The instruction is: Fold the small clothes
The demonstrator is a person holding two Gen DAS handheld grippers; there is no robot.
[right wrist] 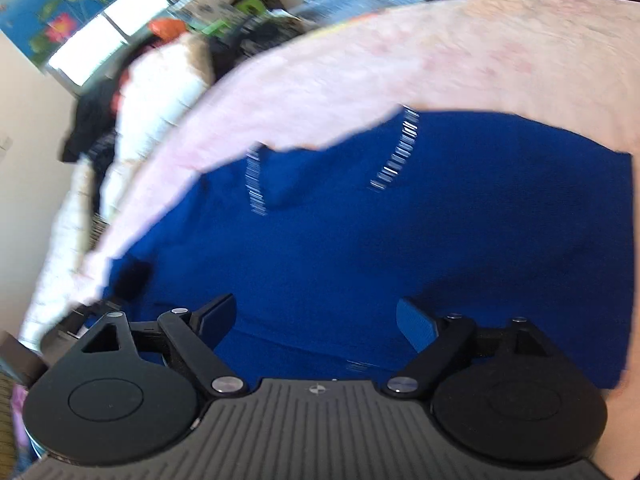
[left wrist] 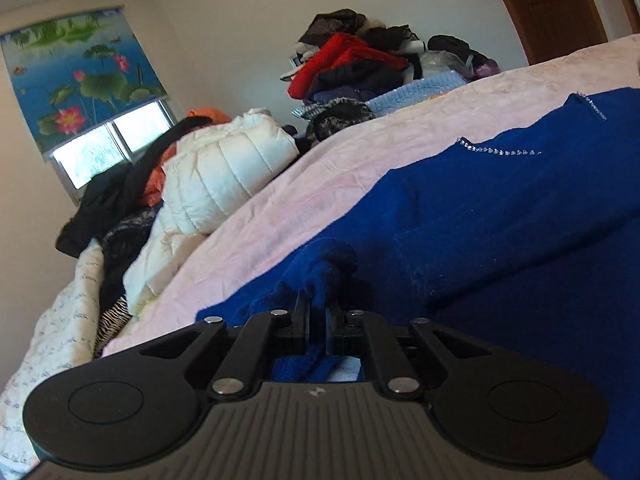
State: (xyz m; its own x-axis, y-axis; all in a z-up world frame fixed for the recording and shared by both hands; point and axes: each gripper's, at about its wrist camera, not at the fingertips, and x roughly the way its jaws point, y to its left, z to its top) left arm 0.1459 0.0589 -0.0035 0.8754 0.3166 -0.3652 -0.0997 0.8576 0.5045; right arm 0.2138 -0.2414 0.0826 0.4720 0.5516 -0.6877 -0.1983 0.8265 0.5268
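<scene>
The left gripper is clamped on the blue garment; the right gripper hangs apart above it. Far left, a white puffer jacket and, it seems, a clothes heap crowd the pink sheet.

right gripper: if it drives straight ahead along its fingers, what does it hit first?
Most likely the blue garment. The right gripper is open with nothing between its fingers, and blue fabric fills the view directly ahead, spread on the pink bedspread. The frame is motion-blurred, so depth is unclear.
</scene>
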